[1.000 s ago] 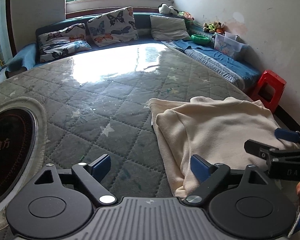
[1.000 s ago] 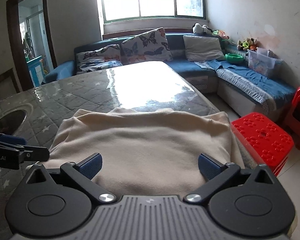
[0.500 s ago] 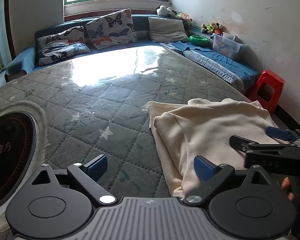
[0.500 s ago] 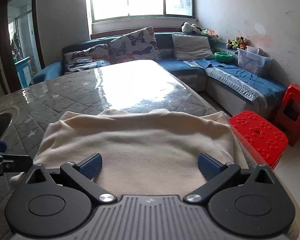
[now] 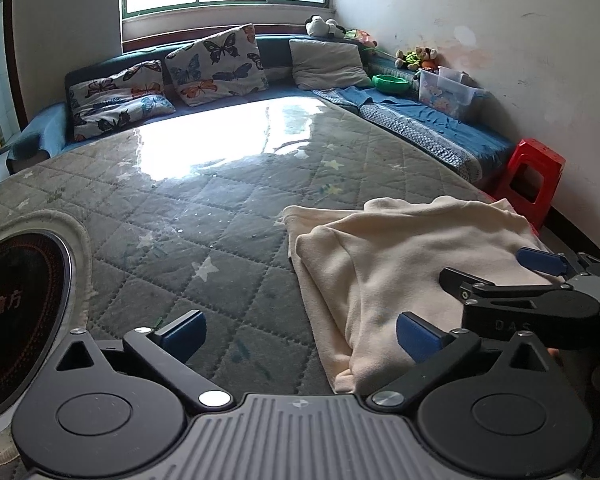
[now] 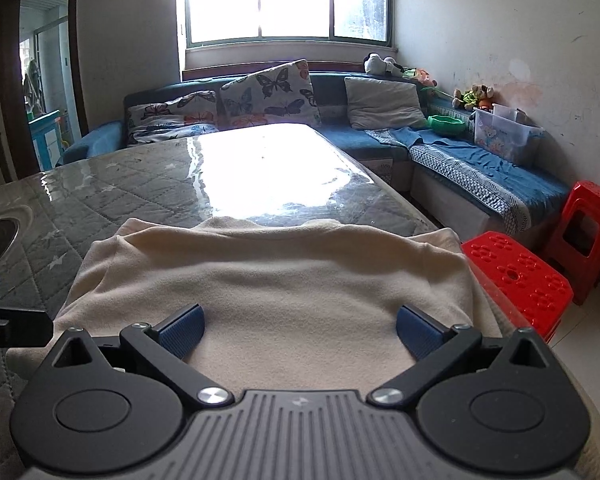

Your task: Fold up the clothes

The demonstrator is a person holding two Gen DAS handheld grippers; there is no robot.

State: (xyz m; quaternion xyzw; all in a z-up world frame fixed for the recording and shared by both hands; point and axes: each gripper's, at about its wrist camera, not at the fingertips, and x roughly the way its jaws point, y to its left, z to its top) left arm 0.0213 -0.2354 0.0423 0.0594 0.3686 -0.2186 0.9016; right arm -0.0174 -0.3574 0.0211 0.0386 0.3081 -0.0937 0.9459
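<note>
Cream garment [image 6: 268, 280] is lying part-folded at the quilted table's [image 5: 204, 216] near corner beside the red stool [image 6: 516, 276], left gripper [image 5: 300, 330] jaws opening with nothing between them, right gripper [image 6: 300, 330] spread empty above it; overhanging edge could be dragged off.

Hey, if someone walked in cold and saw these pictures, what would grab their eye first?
Probably the cream garment, lying partly folded at the near right corner of the grey quilted table. Next, the sun glare on the table's glossy cover, below the window. Then the two bright red stools on the floor beside the table's right edge.
</note>
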